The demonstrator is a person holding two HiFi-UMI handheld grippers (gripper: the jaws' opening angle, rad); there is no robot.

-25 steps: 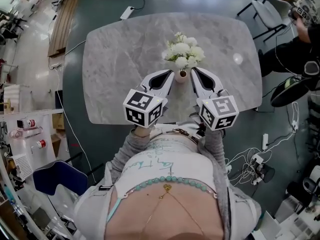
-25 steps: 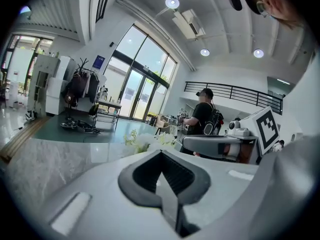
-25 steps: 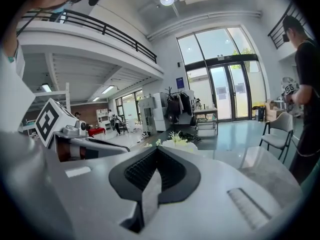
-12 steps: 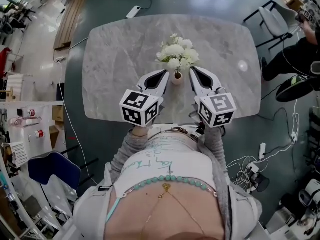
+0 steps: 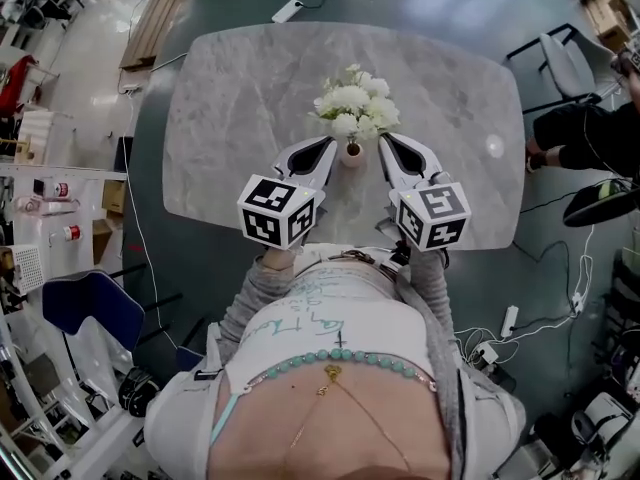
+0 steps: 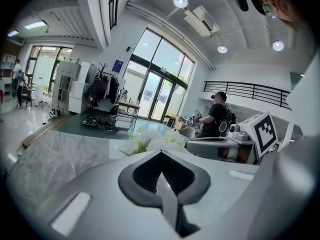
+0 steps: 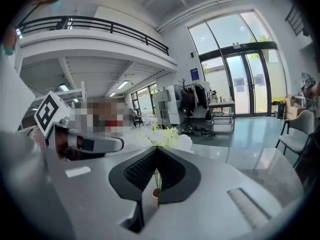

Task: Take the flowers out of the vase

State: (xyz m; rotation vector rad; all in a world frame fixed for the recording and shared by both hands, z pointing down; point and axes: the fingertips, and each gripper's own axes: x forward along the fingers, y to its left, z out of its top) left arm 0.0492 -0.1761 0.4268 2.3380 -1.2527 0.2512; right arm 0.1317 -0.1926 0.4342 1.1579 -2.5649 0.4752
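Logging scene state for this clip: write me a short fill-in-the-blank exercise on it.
1. The flowers in the vase are ____ in colour.
2. In the head view, the vase stands ____ the left gripper and the right gripper.
3. The jaws of both grippers are ____, with nothing held.
Missing words: white; between; shut.

Grey sleeves [image 5: 250,298]; white shirt [image 5: 330,330]; teal beads [image 5: 340,360]
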